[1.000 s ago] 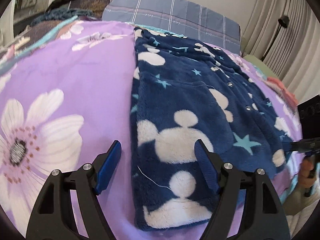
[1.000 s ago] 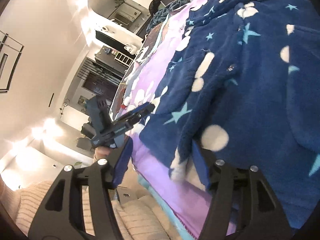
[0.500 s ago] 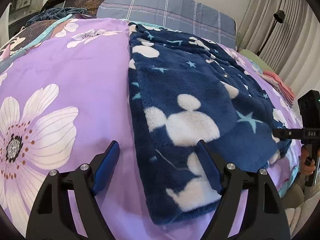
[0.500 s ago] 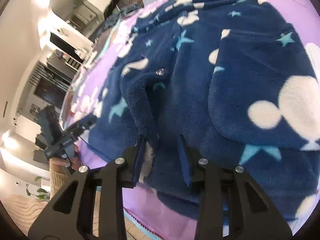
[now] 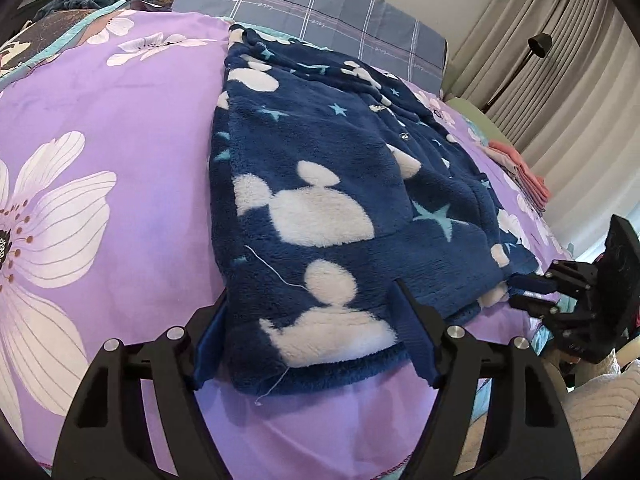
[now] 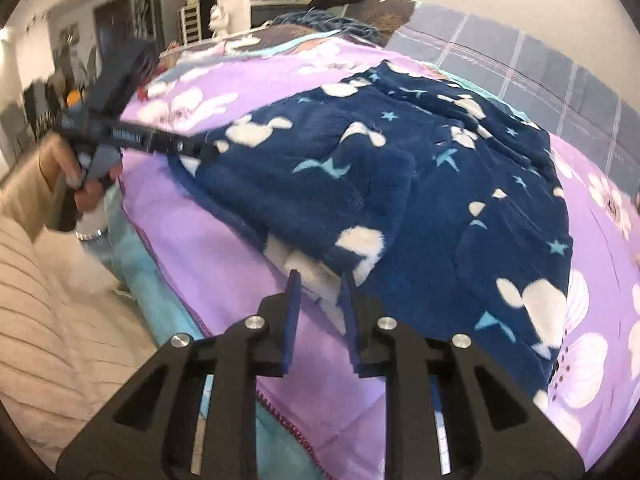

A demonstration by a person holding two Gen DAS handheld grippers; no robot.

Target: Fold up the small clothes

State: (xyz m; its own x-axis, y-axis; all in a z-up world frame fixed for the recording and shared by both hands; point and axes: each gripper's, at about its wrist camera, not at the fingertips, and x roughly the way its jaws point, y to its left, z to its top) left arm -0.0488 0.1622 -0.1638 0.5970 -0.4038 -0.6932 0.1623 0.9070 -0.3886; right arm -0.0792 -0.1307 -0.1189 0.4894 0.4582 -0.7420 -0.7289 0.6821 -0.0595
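On the purple flower bed (image 5: 120, 168), the left view shows the left hand-held gripper (image 5: 308, 344) wide apart around the blue fleece top's (image 5: 320, 184) hem, and the right view shows the right hand-held gripper (image 6: 320, 304) pinching its corner, probably ready for lifting and folding over.

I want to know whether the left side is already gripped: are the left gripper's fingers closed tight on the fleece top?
No: the left gripper stands wide open, its fingers straddling the near hem of the fleece top.
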